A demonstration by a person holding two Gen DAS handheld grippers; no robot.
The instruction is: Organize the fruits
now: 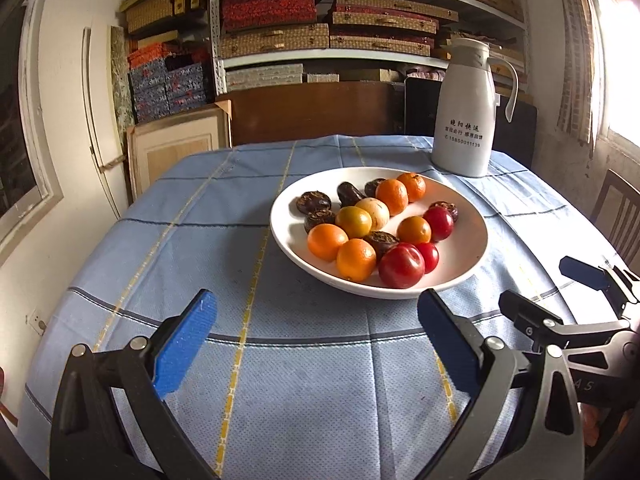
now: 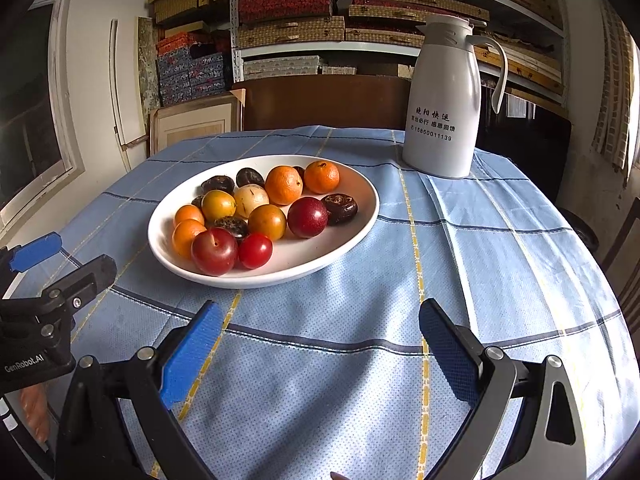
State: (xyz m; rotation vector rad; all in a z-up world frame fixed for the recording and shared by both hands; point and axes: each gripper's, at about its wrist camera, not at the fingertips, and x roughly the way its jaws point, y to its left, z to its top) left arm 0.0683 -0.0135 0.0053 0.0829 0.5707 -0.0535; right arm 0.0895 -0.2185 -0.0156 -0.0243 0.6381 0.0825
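Two claws hung low over the counter (image 1: 280, 360), both wide and holding nothing. All the fruits (image 1: 372, 224) sat in one white plate (image 1: 472, 248). The plate lay ahead of the left claw (image 1: 316, 344) and a bit to its right. It lay ahead of the right claw (image 2: 320, 344) and well to its left. The big red plum (image 2: 214, 251) sat at the near rim, nearest both claws. I think the left claw had the straighter way in. A white jug (image 2: 444, 112) stood behind the plate, apart from it.

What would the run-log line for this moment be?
left tool: open, empty | right tool: open, empty | fruits: all on plate | stage: pre-grasp
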